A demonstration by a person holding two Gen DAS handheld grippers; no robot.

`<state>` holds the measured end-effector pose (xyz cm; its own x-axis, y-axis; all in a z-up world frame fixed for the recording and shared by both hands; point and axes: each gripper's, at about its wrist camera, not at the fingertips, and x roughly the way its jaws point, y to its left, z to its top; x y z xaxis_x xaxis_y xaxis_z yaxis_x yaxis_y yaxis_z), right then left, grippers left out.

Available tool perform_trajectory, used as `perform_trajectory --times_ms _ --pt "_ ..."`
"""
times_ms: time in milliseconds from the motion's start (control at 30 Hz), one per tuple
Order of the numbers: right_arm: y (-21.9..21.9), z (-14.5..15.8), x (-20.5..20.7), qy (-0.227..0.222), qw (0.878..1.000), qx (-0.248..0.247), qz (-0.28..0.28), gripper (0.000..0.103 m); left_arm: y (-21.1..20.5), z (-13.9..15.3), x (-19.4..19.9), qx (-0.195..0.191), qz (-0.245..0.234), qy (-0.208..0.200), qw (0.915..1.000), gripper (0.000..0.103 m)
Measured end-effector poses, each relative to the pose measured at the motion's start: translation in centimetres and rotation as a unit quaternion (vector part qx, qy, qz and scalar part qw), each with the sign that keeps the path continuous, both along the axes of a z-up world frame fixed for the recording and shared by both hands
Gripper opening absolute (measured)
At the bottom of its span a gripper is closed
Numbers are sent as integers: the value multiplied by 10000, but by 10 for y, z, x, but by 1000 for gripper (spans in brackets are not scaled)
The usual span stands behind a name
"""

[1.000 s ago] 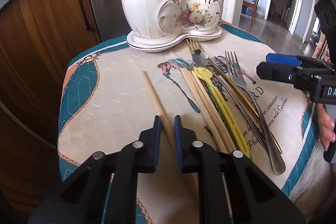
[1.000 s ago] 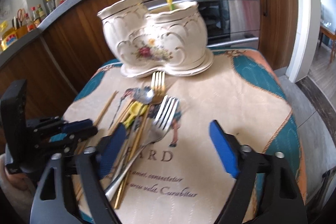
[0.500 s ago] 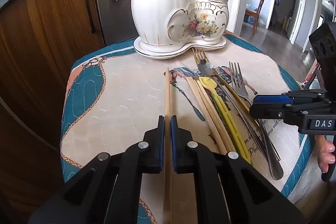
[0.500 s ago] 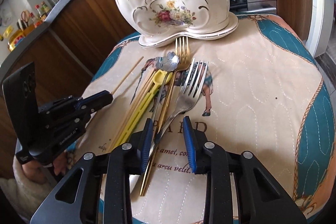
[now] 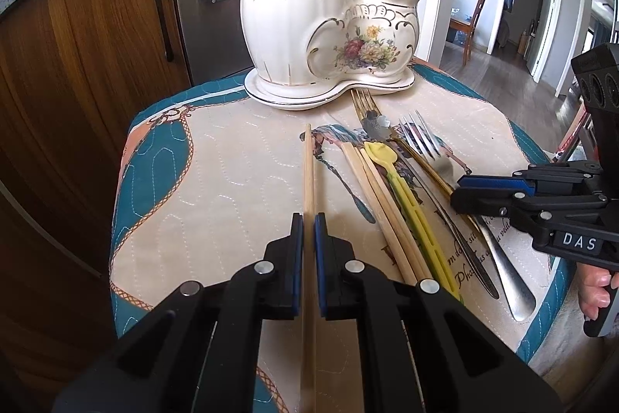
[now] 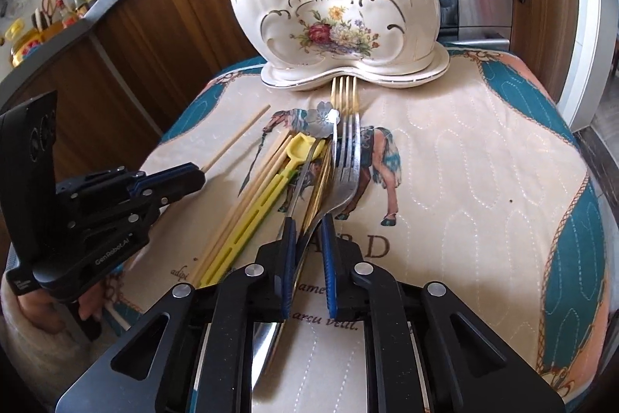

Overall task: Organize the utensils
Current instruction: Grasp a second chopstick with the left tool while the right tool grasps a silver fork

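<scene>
On the quilted beige and teal cloth [image 5: 232, 188], my left gripper [image 5: 308, 219] is closed on a thin pale wooden chopstick [image 5: 308, 173]. Next lie more wooden chopsticks [image 5: 381, 204], a yellow plastic spoon [image 5: 406, 188] and a gold fork [image 6: 343, 93]. My right gripper [image 6: 307, 219] pinches the shiny steel fork [image 6: 346, 157] by its handle. Behind stands the glossy white floral ceramic holder [image 6: 332, 10].
</scene>
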<state>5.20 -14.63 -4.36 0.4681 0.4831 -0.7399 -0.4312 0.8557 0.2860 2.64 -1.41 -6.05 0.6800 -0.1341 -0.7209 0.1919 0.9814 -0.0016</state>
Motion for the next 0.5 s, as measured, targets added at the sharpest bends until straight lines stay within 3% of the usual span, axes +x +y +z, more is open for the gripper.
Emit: perform_trajectory --times_ms 233,367,500 --pt "-16 9 5 -90 9998 160 -106 4 2 1 0 -21 2 -26 10000 6" --pt "-22 12 8 -338 9988 -135 -313 3 3 1 0 -24 11 -26 10000 6" --pt "-24 12 9 -717 9927 -873 -423 3 4 1 0 -23 14 -18 10000 6"
